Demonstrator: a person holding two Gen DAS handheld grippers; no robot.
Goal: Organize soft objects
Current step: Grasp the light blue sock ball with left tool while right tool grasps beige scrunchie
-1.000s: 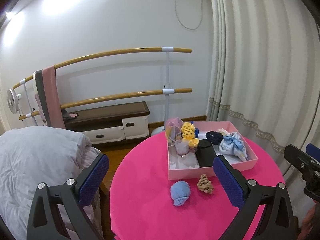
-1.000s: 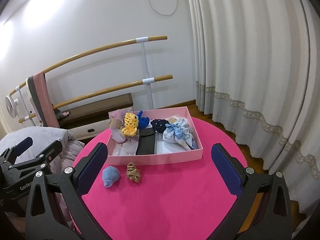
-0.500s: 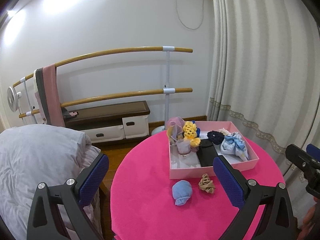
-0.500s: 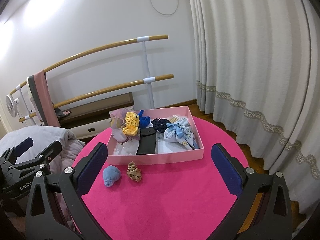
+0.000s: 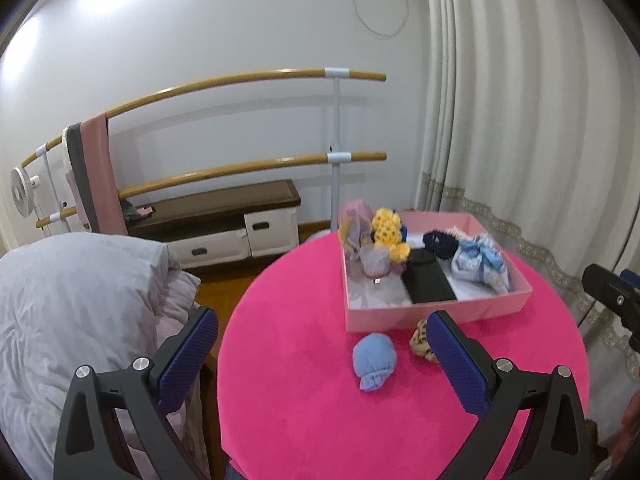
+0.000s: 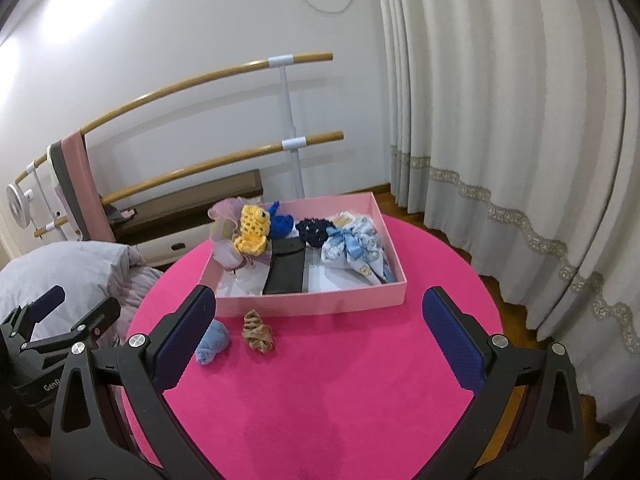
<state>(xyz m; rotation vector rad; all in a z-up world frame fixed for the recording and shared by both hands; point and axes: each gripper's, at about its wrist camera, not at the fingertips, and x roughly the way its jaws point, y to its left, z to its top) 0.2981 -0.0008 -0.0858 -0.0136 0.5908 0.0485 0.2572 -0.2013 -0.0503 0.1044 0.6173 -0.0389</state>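
On the bench (image 6: 320, 400) I see a box (image 6: 312, 306) toward the far side, with a knitted toy (image 6: 251, 229) at its left, a flat case (image 6: 286, 266) in the middle and a cloth bundle (image 6: 354, 252) at its right. Just before the box lie a rolled sock (image 6: 214, 342) and, to its right, a scrunchie (image 6: 258, 330). A bed (image 5: 76, 312) sits left of the bench, and a curtain (image 6: 500, 120) hangs right.

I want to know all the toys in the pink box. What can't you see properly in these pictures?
- Blue knitted thing: mostly hidden behind the yellow crochet toy in both views.
- Pink box floor at the near side: hidden by its front wall.
- Tan scrunchie: partly covered by the left gripper finger in the left wrist view.
- Blue sock ball: partly behind the right gripper finger in the right wrist view.
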